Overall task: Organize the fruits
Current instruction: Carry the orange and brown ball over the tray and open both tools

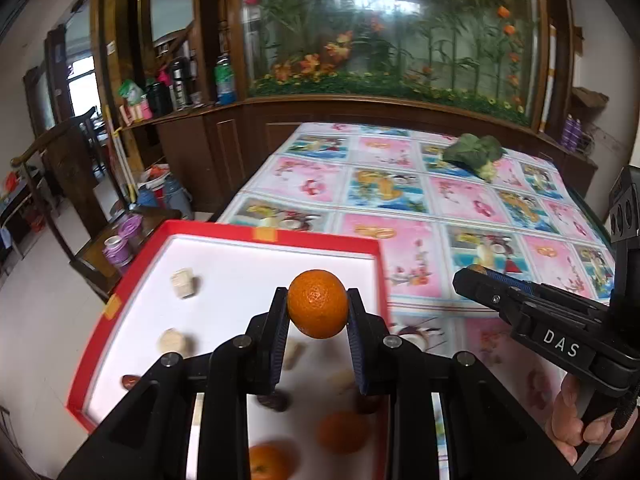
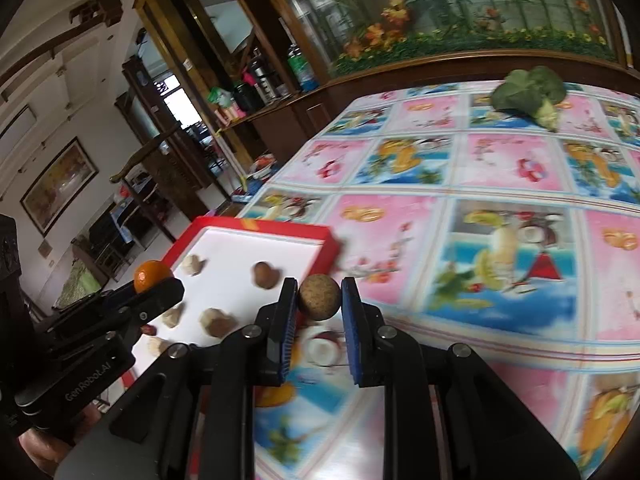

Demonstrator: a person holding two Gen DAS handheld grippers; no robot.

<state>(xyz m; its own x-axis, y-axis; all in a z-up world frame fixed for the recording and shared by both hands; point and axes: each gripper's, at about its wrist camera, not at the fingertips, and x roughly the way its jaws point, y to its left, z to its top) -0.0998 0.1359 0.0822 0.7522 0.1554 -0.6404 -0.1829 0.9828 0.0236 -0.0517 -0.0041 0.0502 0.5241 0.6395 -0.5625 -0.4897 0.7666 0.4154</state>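
Jaws of both grippers hold fruit: left gripper (image 1: 318, 306) a round orange tangerine (image 1: 317, 303), right gripper (image 2: 319, 300) a brown ball-shaped fruit (image 2: 319, 297); several pieces already lie in the red-rimmed white tray (image 1: 224, 229), so sorting looks partway done.

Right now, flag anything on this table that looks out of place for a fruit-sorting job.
The broccoli stands out: a vegetable, it lies alone at the far end of the tablecloth, well apart from the red tray. Otherwise, the left tongs hold an orange and the right tongs a brown round fruit.
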